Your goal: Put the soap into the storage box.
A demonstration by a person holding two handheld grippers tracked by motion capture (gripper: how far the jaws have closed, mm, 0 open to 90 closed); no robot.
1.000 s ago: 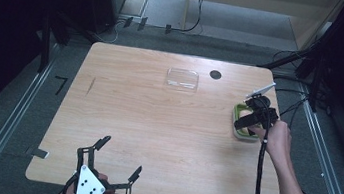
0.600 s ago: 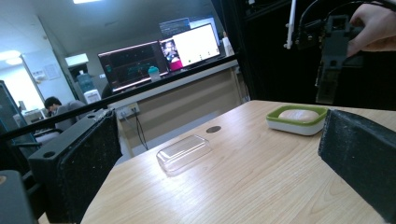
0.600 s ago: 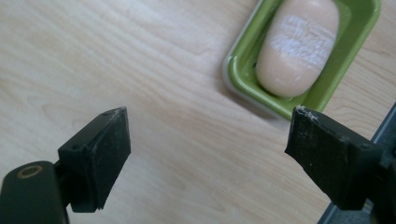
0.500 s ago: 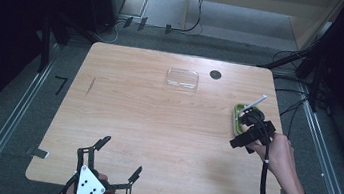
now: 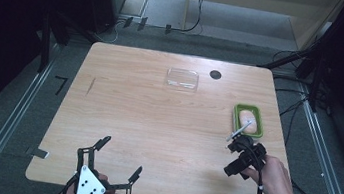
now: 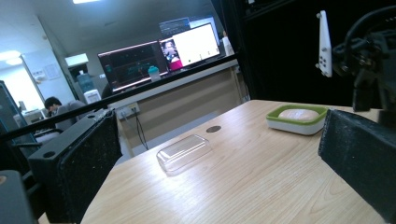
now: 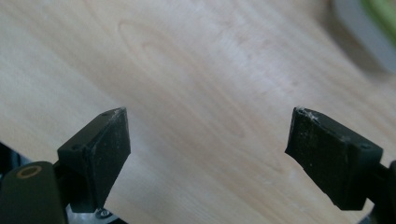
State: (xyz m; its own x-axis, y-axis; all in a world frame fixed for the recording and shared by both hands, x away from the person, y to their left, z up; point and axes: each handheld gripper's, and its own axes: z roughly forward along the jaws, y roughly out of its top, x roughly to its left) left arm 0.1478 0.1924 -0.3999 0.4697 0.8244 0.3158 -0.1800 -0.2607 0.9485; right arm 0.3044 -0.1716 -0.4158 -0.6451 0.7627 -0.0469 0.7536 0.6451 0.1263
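A green-rimmed white dish with a pale soap bar in it sits near the table's right edge; it also lies ahead of the left gripper's camera as the same dish. My right gripper, held in a hand, hovers over bare wood just in front of the dish. Its jaws stand open with nothing between them. My left gripper rests at the table's near edge, jaws wide apart and empty. The right gripper hangs at the upper right of the left gripper view.
A clear plastic box lies at the far middle of the wooden table, beside a small black round disc. Cables and metal rails run along the floor around the table. Monitors and a seated person are far off in the left gripper view.
The right hand has carried its gripper from above the green dish toward the near edge and a little lower. The left gripper has stayed put.
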